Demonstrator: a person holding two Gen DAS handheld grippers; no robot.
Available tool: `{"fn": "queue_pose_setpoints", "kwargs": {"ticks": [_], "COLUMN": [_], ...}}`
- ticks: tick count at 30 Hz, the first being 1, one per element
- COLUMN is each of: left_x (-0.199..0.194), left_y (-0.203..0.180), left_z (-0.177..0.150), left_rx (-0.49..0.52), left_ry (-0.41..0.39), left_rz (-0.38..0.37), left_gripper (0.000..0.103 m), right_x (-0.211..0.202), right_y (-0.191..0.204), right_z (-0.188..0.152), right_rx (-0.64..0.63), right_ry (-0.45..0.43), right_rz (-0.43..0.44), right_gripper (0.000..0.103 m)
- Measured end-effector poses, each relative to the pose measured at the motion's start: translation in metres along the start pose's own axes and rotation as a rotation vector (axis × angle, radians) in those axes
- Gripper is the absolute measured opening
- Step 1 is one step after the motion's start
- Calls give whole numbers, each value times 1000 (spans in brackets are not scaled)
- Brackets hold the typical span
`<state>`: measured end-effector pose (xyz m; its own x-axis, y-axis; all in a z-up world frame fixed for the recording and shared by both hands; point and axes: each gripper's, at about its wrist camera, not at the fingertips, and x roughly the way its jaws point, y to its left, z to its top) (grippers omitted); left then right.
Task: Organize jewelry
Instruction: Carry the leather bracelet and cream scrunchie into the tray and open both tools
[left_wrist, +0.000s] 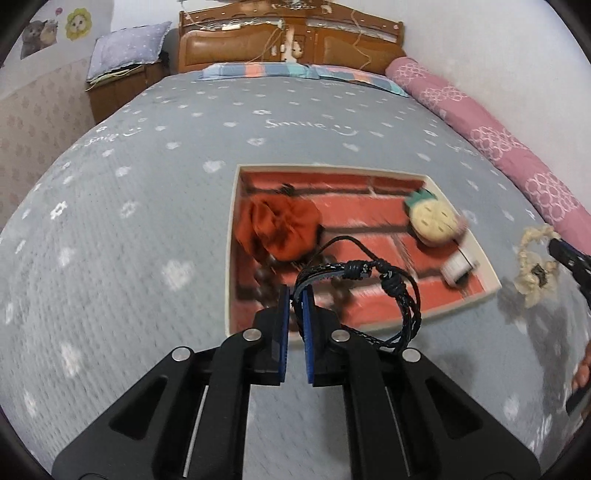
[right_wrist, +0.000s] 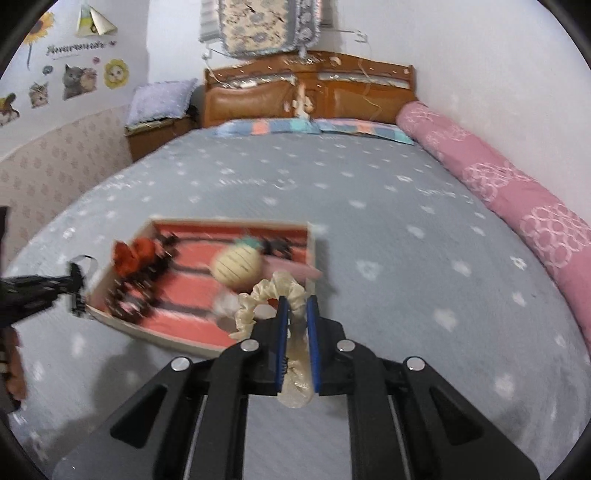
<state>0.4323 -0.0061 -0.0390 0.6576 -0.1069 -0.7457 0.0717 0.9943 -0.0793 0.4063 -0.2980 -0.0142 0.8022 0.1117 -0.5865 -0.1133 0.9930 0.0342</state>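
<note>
My left gripper (left_wrist: 295, 295) pinches black cord bracelet (left_wrist: 364, 284) over tray (left_wrist: 231, 258) | my right gripper (right_wrist: 297, 304) clamps cream scrunchie (right_wrist: 271, 288).

Tray (left_wrist: 476, 254) on grey bedspread (left_wrist: 147, 206): its left half blocked by orange cloth (left_wrist: 280, 229), right by pineapple plush (left_wrist: 432, 218). Open red floor between them. Bedspread beyond tray open; pink roll (left_wrist: 491, 136) walls tray's far right.

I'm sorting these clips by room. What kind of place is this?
A bedroom, most likely: a wide bed with a grey quilt, a carved wooden headboard against the wall, and a pink bolster along one side.
</note>
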Motion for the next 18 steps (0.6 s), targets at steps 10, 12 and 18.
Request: {"fn": "queue_pose_setpoints", "kwargs": {"ticks": [10,12,18], "left_x": [47,56,66], "left_y": [11,15,17], "left_z": [10,8,6], "left_rx": [32,27,23], "left_ry": [33,43,44], "left_rz": [67,71,74], "left_gripper": [6,6,6], "right_x": [62,76,96], "right_y": [66,70,78], "right_z": [6,-1,-17], "right_rx": [-23,-14,-19], "right_ry": [54,75,119], "right_rz": [89,102,109], "right_gripper": [11,11,11]}}
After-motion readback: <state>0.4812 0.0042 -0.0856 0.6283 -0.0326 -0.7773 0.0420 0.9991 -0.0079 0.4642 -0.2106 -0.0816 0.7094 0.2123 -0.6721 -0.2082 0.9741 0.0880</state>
